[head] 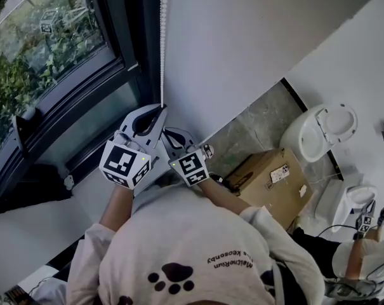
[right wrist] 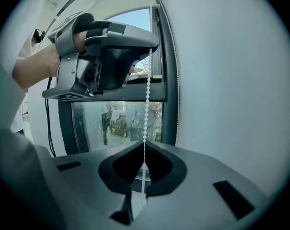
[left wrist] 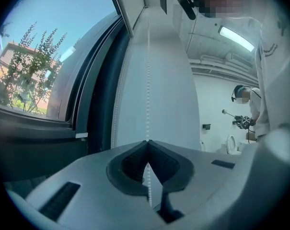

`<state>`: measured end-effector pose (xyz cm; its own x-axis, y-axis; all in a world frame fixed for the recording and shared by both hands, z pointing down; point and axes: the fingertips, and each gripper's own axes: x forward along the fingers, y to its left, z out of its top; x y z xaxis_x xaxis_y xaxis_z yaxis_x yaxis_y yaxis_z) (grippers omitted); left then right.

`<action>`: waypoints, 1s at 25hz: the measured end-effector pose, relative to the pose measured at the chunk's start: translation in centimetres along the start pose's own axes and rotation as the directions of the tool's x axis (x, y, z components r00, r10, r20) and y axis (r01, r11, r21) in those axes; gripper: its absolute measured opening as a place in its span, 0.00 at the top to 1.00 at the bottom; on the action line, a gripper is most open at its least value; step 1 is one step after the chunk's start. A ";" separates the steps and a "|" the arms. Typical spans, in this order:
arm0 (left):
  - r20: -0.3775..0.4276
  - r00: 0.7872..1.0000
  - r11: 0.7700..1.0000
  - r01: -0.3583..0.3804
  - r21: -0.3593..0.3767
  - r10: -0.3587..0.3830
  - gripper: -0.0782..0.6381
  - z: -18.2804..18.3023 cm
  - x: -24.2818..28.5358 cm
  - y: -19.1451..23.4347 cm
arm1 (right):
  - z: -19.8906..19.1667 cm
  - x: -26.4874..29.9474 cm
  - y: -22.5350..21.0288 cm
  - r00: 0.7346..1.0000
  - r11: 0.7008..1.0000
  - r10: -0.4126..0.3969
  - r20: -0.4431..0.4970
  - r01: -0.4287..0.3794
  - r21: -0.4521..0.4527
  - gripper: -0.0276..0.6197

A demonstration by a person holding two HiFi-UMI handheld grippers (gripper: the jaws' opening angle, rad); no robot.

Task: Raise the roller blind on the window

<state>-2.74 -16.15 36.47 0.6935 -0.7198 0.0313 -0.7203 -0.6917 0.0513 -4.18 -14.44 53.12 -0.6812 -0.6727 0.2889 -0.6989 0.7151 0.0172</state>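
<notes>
Bead chain white, set against a pale grey-white wall; window frame near-black, with green foliage behind the glass. Left gripper and right gripper both light grey with dark ribbed pads, each marker cube white with black square patterns. Shirt off-white with a black paw print; cardboard box brown; toilet white; floor mottled grey stone.
</notes>
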 end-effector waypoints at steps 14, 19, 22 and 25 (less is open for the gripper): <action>-0.086 0.996 0.999 -0.027 -0.047 0.023 0.88 -7.1 -1.1 0.8 | -6.6 0.6 1.4 0.983 0.998 0.059 -0.173 -0.060 -0.001 0.94; -0.087 0.996 0.998 -0.038 -0.041 0.034 0.88 -7.4 -1.2 1.1 | -5.5 0.4 1.1 0.991 1.000 0.025 -0.128 -0.026 -0.006 0.94; -0.086 0.996 0.998 -0.040 -0.038 0.037 0.88 -7.5 -1.3 1.3 | -3.9 -0.1 0.7 0.997 1.000 0.002 -0.077 -0.002 0.000 0.94; -0.084 0.996 0.999 -0.039 -0.036 0.035 0.88 -7.5 -1.3 1.3 | -1.3 -0.8 0.2 0.999 0.999 -0.032 -0.010 0.032 -0.005 0.94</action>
<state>-4.52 -15.67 44.01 0.6663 -0.7364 0.1174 -0.7455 -0.6609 0.0862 -3.47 -13.54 54.14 -0.6559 -0.6936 0.2979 -0.7194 0.6939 0.0318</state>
